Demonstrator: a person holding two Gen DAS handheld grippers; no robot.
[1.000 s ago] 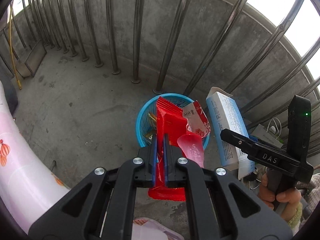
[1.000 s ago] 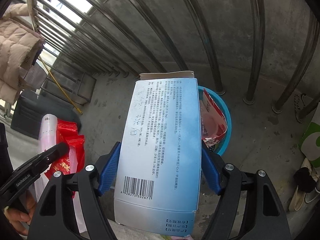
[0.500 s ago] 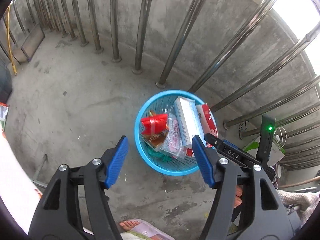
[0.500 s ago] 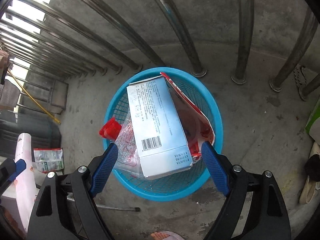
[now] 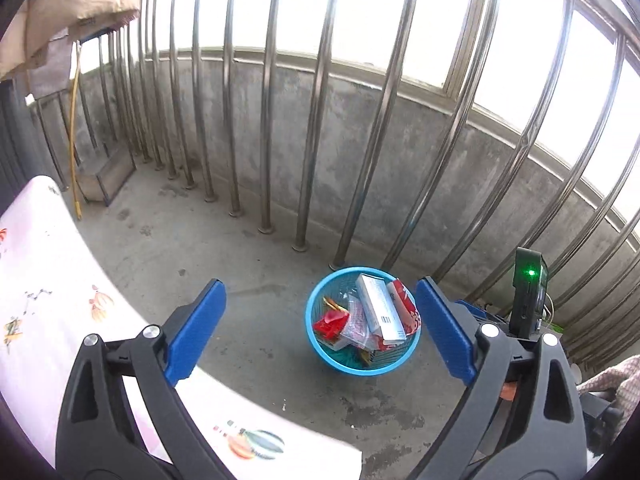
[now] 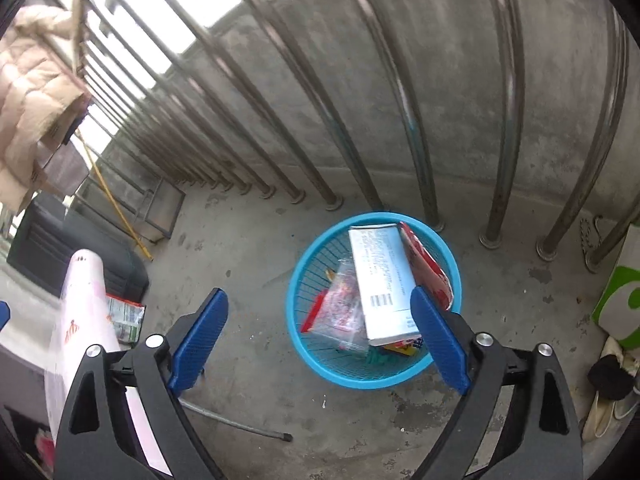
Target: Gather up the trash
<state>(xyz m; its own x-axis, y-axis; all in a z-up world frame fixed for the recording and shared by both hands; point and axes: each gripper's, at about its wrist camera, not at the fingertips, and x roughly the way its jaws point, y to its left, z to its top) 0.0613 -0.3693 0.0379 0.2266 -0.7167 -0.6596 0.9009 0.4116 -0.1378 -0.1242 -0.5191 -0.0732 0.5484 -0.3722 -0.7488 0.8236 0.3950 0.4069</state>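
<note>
A blue plastic basket (image 5: 320, 350) (image 6: 304, 344) stands on the concrete floor by the railing. In it lie a white-blue box (image 5: 378, 308) (image 6: 382, 276), a red packet (image 5: 330, 324), a clear wrapper (image 6: 340, 304) and a red-white bag (image 6: 426, 268). My left gripper (image 5: 320, 332) is open and empty, well above and back from the basket. My right gripper (image 6: 320, 340) is open and empty, above the basket's near side. A green-white wrapper (image 6: 128, 318) lies on the floor at the left.
Steel railing bars (image 5: 316, 120) and a low concrete wall (image 6: 440, 100) run behind the basket. A table with a pink-white cloth (image 5: 52, 280) (image 6: 86, 312) is at the left. A green-white bag (image 6: 618, 300) and shoes (image 6: 608, 380) are at the right.
Both grippers opened and dropped the red packet and the box into the basket. Both then lifted and drew back, so the basket looks smaller.
</note>
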